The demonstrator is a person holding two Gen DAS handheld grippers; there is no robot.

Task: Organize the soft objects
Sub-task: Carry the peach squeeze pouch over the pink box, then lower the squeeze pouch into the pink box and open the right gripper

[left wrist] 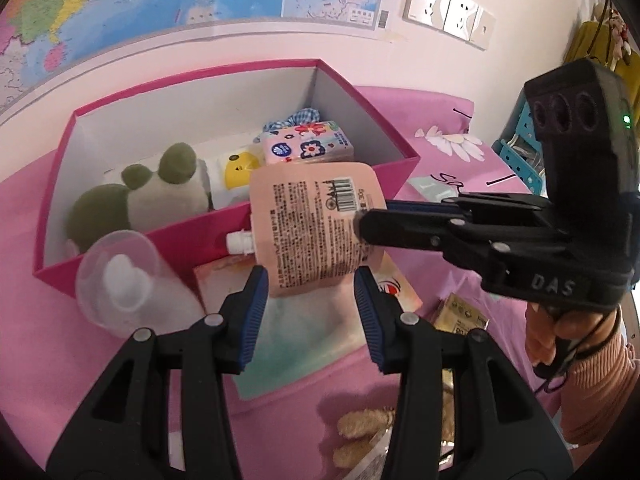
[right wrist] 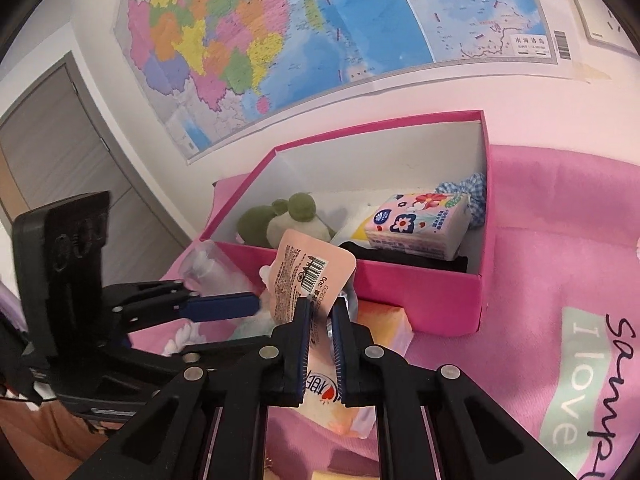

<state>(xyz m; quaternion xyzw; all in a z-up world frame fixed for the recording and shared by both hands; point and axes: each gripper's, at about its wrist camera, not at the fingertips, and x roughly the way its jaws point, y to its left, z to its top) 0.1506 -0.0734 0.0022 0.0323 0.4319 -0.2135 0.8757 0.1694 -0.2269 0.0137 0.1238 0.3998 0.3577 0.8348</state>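
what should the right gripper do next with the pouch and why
Probably carry the pouch forward over the pink box rim and release. The right gripper grips it just short of the box; the left gripper is open.

The pink box [right wrist: 420, 296] stays open-topped, its right rear floor bare, though its near wall and the clear cup [left wrist: 120, 276] block low approach.

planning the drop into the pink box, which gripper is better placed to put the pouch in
Right. The right gripper is already shut on the peach spout pouch, just in front of the pink box. The left gripper is open and empty below it.
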